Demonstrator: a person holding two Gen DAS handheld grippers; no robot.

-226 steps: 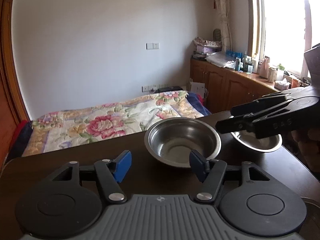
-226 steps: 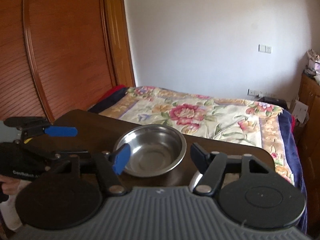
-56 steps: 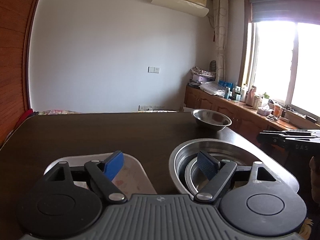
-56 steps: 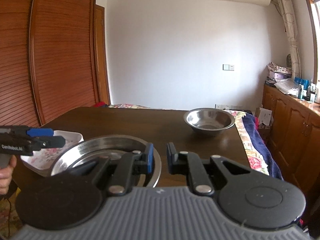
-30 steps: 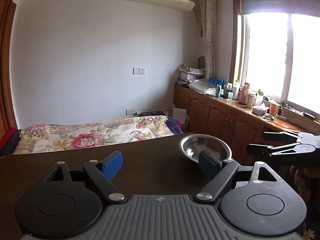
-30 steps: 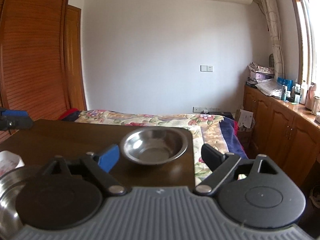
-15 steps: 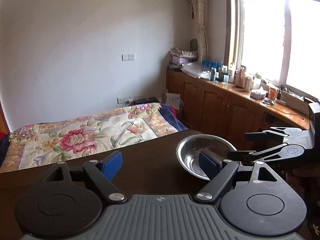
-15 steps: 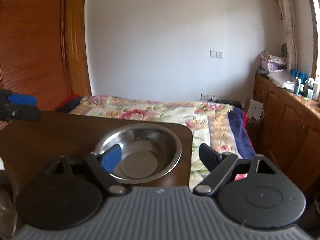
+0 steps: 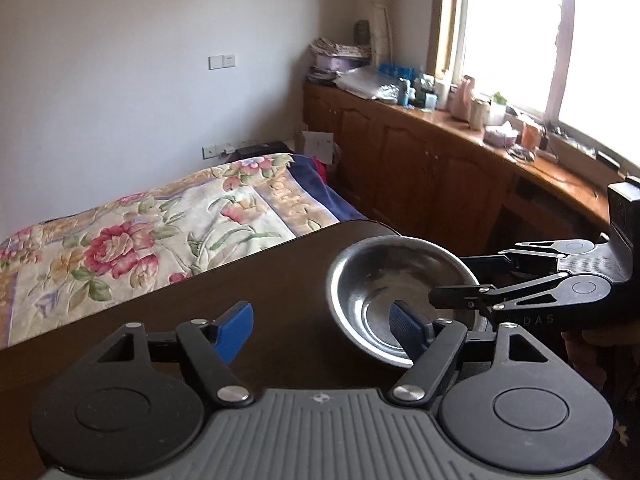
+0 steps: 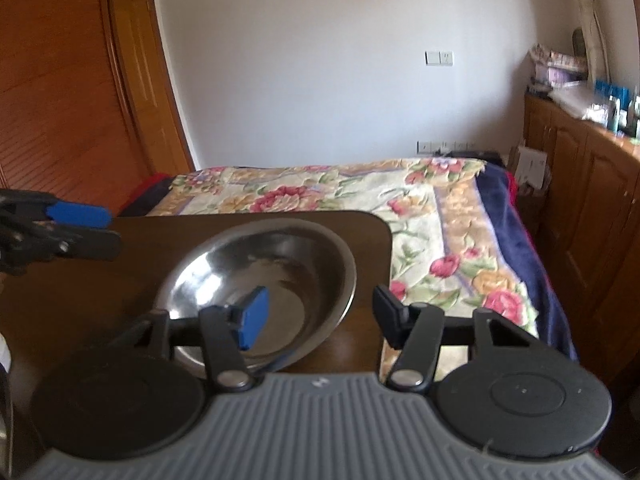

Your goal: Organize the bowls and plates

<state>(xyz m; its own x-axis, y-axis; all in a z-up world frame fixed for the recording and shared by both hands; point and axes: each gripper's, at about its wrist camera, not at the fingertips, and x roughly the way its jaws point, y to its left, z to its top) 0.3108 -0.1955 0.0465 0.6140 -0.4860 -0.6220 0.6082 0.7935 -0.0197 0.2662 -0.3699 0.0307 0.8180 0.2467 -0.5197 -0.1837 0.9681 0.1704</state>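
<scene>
My right gripper [image 10: 316,316] has just been closing, fingers straddling the steel bowl's [image 10: 280,264] near rim at centre frame on the worktop [image 10: 100,292], pads not yet pressing; my left gripper [image 9: 324,326] hangs wide open, empty, beside it.

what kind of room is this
Most likely a bedroom in a home. A bed with a floral quilt lies just past the dark wooden table, a wooden wardrobe lines one wall, and low wooden cabinets cluttered with bottles run under the window.
</scene>
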